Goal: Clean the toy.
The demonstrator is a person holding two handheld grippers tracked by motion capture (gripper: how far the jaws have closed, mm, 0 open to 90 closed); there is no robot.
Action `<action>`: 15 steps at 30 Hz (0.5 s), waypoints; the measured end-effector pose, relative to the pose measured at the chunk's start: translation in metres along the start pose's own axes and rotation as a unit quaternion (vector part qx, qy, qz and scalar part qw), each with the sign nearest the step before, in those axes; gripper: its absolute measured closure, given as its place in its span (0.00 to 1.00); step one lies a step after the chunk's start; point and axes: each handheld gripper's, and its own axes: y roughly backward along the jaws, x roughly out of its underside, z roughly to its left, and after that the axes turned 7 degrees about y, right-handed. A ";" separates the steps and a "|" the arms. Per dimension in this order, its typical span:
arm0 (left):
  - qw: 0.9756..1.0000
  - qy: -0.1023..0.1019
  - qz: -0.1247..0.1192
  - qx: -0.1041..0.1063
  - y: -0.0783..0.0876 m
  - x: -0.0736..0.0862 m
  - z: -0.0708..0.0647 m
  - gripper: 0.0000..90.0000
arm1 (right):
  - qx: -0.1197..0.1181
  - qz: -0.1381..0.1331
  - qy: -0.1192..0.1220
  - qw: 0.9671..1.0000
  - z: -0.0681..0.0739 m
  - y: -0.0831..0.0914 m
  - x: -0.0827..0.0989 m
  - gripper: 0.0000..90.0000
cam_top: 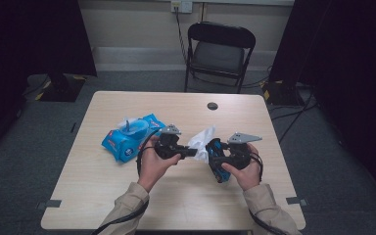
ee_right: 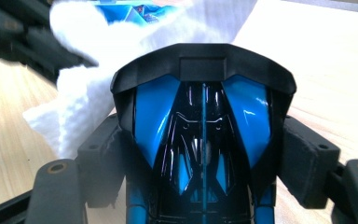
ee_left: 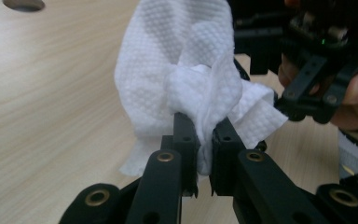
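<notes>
— What are the fingers (ee_right: 98,158) gripping?
— A glossy blue-and-black toy car (ee_right: 203,135), squeezed on both sides.
— Beyond them?
— A white wipe (ee_right: 81,100) is hanging up-left, over the wooden bench (ee_right: 317,60).

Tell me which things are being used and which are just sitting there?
Being used:
- left gripper, shut on the white wipe
- right gripper, gripping the blue and black toy car

Just sitting there:
- blue pack of wipes on the table
- black folding chair behind the table

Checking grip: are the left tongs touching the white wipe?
Touching. The left gripper view shows the left tongs shut on a fold of the white wipe.
</notes>
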 end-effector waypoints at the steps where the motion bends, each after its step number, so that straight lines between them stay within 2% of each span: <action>1: 1.000 0.002 -0.006 -0.002 0.002 -0.002 0.001 0.93 | 0.000 0.000 0.000 1.000 0.000 0.000 0.000 0.28; 5: 1.000 0.008 -0.020 -0.008 0.006 -0.013 0.003 0.93 | -0.007 0.003 0.006 1.000 0.003 -0.002 0.000 0.28; 10: 1.000 0.013 -0.017 -0.014 -0.003 -0.018 0.003 0.92 | -0.018 0.000 0.017 1.000 0.010 -0.003 -0.004 0.28; 15: 1.000 0.018 -0.003 0.001 -0.015 -0.019 0.002 0.92 | -0.029 0.000 0.027 0.999 0.016 -0.005 -0.005 0.28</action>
